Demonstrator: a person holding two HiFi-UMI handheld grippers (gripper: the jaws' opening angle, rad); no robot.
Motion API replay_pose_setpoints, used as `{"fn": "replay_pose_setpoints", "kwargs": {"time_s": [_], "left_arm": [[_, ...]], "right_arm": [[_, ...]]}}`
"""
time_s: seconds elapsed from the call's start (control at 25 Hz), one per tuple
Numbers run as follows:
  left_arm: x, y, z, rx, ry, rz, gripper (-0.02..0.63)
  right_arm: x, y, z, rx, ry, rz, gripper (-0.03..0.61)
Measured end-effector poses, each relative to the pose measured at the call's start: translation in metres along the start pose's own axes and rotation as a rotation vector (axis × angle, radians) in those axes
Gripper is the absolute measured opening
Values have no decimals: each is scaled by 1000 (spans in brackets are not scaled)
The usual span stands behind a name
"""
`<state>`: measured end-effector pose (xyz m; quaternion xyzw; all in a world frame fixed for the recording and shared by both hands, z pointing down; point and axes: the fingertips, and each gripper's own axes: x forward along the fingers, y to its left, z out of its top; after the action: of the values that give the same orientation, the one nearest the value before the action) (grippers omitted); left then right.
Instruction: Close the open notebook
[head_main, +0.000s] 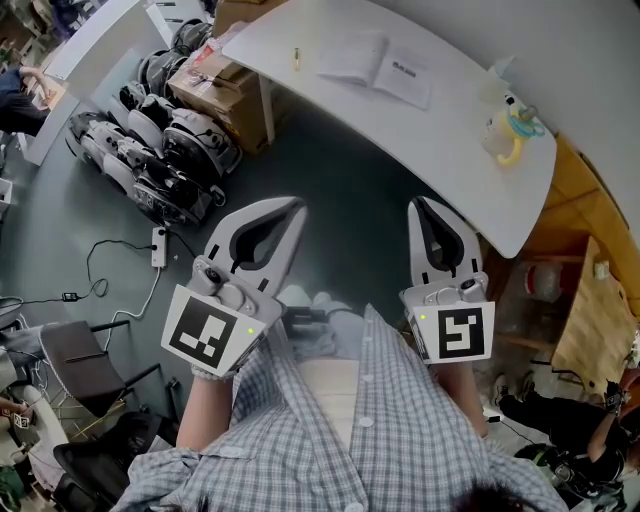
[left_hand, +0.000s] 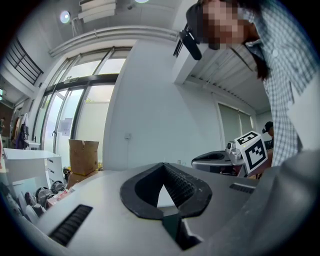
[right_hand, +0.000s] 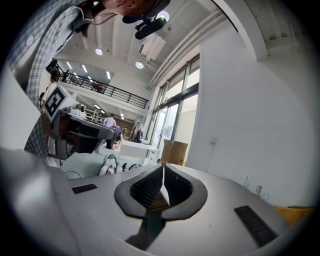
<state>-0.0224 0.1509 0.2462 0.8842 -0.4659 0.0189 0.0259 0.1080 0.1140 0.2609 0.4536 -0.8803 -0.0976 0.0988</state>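
The open notebook (head_main: 375, 68) lies flat with white pages on the white table (head_main: 450, 150) at the top of the head view. Both grippers hang over the grey floor, well short of the table and apart from the notebook. My left gripper (head_main: 298, 205) is shut with nothing between its jaws; its tips (left_hand: 164, 165) meet in the left gripper view. My right gripper (head_main: 418, 203) is shut and empty too, with its tips touching (right_hand: 163, 164). Neither gripper view shows the notebook; both look level across the room.
A yellow toy-like object (head_main: 512, 130) stands near the table's right end. Cardboard boxes (head_main: 225, 85) sit under the table's left part, and several white-and-black machines (head_main: 150, 150) lie on the floor beside them. A power strip with cables (head_main: 158, 247) and a chair (head_main: 80, 365) are at the left.
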Motion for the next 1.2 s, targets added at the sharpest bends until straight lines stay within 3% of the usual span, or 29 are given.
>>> {"fn": "replay_pose_setpoints", "kwargs": {"time_s": [0.64,0.84,1.2], "left_arm": [[17,6,-5,-2,-3,-25,8],[36,14,4,-7,-45,-50,8],[68,34,1,-12,-17,-88,8]], "right_arm": [[6,-11,-9,-9,17,-27,25],[15,-23,-12,-8,26,-51,25],[41,-43,-15,-9,47,-83,25]]}}
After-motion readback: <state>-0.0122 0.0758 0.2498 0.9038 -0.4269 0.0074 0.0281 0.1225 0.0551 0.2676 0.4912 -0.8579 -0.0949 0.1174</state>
